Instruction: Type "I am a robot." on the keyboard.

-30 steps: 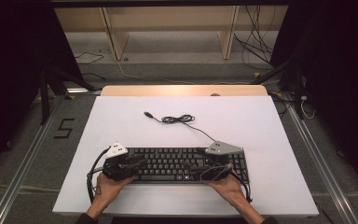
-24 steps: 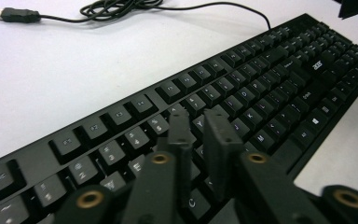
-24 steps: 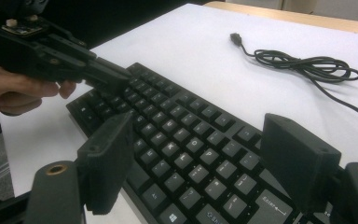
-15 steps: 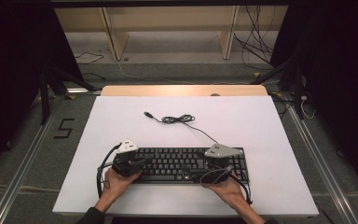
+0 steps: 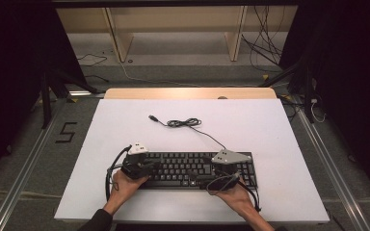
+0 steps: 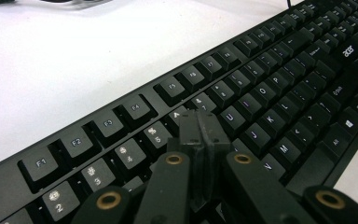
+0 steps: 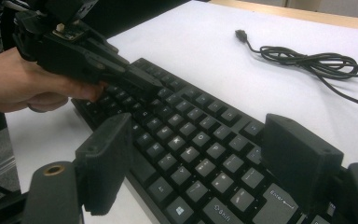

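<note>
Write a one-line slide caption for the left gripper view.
Left gripper, its black jaws closed together, poised over the number and letter rows of a black plastic Acer keyboard on a white table.

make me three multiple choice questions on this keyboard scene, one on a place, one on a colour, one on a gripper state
1. Where does the loose coil of black cable lie?
A. on the white table beyond the keyboard
B. on top of the keys
C. on the floor

2. What colour is the flat rectangular plastic keyboard?
A. white
B. black
C. grey

3. How do the jaws of the left gripper stand?
A. wide apart
B. pressed together over the keys
C. clamped on the cable

Answers:
1 A: the high view shows the coil on the bare white table, farther from the person than the keyboard.
2 B: case and keys are black in all views.
3 B: the left gripper view shows both jaws touching, with nothing between them, above the number row.
</note>
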Demonstrator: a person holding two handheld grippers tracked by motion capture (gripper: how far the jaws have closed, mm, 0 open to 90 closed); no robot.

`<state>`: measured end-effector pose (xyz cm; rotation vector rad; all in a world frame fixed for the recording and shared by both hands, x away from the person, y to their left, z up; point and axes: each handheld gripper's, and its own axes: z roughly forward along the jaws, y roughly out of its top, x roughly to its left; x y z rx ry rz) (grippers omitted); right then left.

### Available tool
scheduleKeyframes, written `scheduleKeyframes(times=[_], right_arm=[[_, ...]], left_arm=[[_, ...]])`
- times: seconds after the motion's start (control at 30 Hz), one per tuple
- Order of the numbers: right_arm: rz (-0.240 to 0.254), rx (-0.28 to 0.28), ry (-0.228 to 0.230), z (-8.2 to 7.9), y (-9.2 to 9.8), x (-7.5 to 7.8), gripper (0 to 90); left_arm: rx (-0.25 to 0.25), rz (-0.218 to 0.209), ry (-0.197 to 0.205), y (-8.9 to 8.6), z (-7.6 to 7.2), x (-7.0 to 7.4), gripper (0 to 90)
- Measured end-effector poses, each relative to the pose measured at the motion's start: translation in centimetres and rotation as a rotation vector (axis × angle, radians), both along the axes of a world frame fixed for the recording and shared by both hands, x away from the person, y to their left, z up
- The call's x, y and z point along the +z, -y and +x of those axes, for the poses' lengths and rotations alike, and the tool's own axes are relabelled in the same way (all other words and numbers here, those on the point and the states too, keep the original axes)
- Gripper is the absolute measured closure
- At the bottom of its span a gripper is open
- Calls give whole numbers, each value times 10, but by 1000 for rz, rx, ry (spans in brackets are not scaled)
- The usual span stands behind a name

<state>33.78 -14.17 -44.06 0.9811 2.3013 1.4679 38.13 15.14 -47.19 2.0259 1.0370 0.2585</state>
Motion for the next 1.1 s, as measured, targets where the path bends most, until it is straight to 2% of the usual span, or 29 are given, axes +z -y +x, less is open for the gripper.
scheduleKeyframes(times=[0.1,0.33,0.7,0.8,1.1], right_arm=[[-1,2,0,0,0,0,259],[3,2,1,-1,0,0,255],[1,6,0,-1,-1,1,255],[1,6,0,-1,-1,1,255],[1,8,0,-2,-2,1,255]], left_arm=[[3,-2,-3,1,1,0,892],[-8,23,-11,3,3,-3,892],[-10,27,-21,4,3,-4,893],[-10,35,-33,5,3,-6,893],[-1,28,-39,5,4,-7,894]])
